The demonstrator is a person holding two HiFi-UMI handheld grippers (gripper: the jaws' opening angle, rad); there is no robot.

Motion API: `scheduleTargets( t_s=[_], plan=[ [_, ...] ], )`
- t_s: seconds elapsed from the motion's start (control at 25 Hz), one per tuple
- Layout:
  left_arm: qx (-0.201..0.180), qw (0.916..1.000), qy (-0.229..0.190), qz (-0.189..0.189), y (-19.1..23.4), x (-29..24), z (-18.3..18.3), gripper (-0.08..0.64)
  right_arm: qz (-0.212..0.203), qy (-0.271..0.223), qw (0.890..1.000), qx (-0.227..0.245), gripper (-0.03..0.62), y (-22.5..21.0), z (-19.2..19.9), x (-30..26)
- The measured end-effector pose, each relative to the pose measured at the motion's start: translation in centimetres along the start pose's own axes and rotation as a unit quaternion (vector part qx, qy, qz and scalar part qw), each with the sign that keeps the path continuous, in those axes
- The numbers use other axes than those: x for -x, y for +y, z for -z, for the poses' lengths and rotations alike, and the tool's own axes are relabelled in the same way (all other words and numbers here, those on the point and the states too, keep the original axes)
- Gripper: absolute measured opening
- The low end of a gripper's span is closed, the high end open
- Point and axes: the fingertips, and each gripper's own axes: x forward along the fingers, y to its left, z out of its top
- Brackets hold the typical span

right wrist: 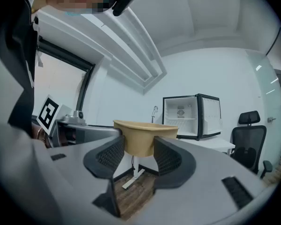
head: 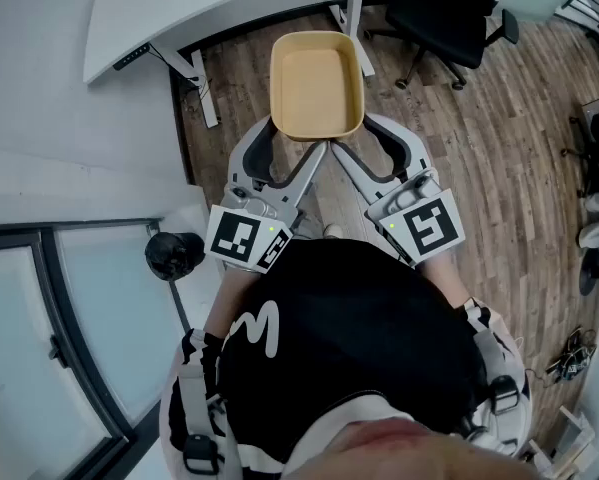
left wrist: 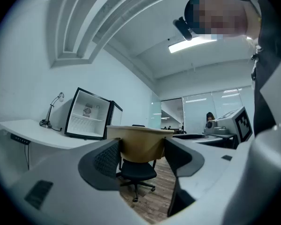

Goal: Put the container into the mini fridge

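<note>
A tan, empty, tray-shaped container [head: 316, 86] hangs level above the wood floor, carried by both grippers at its near edge. My left gripper [head: 299, 143] grips its near left corner and my right gripper [head: 351, 136] its near right corner. In the left gripper view the container [left wrist: 140, 142] fills the gap between the left gripper's [left wrist: 142, 156] black pads. In the right gripper view the container [right wrist: 145, 136] likewise sits clamped in the right gripper [right wrist: 138, 156]. The black mini fridge [left wrist: 88, 114] stands on a white desk with its door open and white inside showing, also seen as the fridge [right wrist: 192, 117].
A white desk [head: 179, 8] runs along the far wall, with a desk lamp [left wrist: 51, 111] beside the fridge. A black office chair [head: 449, 8] stands at the far right. A glass partition [head: 39, 348] and a black round object [head: 174, 253] are at my left.
</note>
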Motion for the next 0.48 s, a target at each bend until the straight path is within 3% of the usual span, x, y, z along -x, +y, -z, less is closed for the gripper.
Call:
scheduleTargets(
  t_s=[0.48],
  plan=[
    [-0.001, 1.0, 0.0, 0.004, -0.27, -0.09, 0.38, 0.296, 0.002, -0.001, 1.0, 0.007, 0.204, -0.07, 0.31, 0.28]
  ],
)
